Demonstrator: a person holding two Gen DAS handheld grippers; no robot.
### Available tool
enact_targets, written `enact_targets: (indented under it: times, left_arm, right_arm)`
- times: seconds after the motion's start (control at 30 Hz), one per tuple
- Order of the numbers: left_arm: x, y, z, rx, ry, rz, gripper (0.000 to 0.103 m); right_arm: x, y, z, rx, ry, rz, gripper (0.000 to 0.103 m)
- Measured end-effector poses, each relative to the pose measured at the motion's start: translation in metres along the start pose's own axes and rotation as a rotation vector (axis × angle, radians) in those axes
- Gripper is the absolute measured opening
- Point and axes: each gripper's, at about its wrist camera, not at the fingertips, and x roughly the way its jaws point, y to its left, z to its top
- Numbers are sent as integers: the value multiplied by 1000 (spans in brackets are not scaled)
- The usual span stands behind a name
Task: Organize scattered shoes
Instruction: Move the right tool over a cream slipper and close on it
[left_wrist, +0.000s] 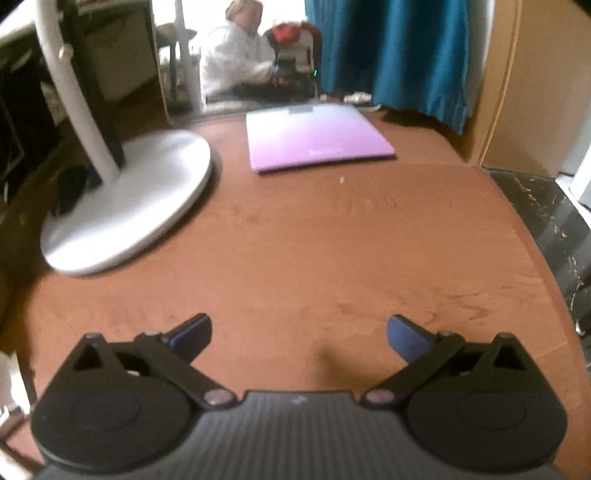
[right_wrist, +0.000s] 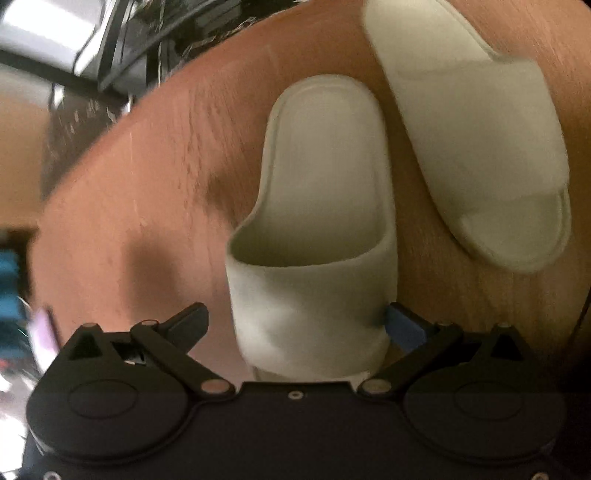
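Note:
In the right wrist view two cream slide slippers lie on the brown wooden floor. The near slipper (right_wrist: 314, 229) lies with its toe strap between the fingers of my right gripper (right_wrist: 295, 325), which is open; the right pad (right_wrist: 402, 328) touches the strap's side, the left finger stands apart from it. The second slipper (right_wrist: 476, 133) lies to the upper right, pointing the opposite way. My left gripper (left_wrist: 299, 339) is open and empty above bare floor; no shoe shows in its view.
In the left wrist view a white round fan base (left_wrist: 136, 199) with its pole stands at left. A purple bathroom scale (left_wrist: 314, 136) lies ahead. A blue curtain (left_wrist: 391, 51) hangs at the back. A seated person (left_wrist: 236, 59) is beyond. Dark stone floor (left_wrist: 546, 214) borders the right.

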Motion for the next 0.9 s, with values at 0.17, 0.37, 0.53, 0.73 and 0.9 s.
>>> enact_targets:
  times: [0.17,0.37,0.53,0.73,0.9]
  left_arm:
    - [2,-6,-3,7,43,-23,102]
    - [-4,-6,-5,25,29,-44,102]
    - [-9,-8,-2,43,-22,-44,102]
    - [-12,-13,1,81,-88,-1,102]
    - [-14,-16,1,96,-104,12,102]
  right_arm:
    - [7,11,4,-121,-49,-71,103]
    - [7,14,5,-165,-65,-80,103]
    - [9,14,9,-180,-65,-84,103]
    - [13,14,8,-208,-76,-71,102]
    - [-2,10,6,-232,-123,-13,100]
